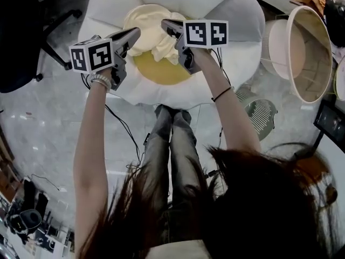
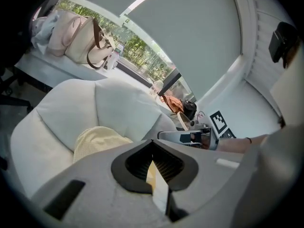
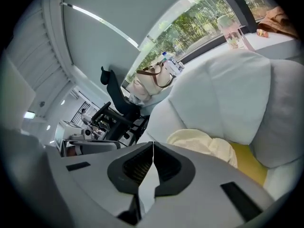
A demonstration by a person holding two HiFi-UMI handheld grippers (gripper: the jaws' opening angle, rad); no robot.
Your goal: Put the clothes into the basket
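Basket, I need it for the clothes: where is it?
Head view, upper right: the basket sits on the floor just right of the white chair.

Cream clothes [image 1: 151, 26] lie on the white beanbag chair [image 1: 232, 15].

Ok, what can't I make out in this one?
Clothes: head view, bunched, partly under both grippers; garment count unclear.
Basket: head view, seen at a slant; its own wall hides the bottom.
Left gripper, right gripper: each gripper view, the shut jaws' housing blocks what lies below.
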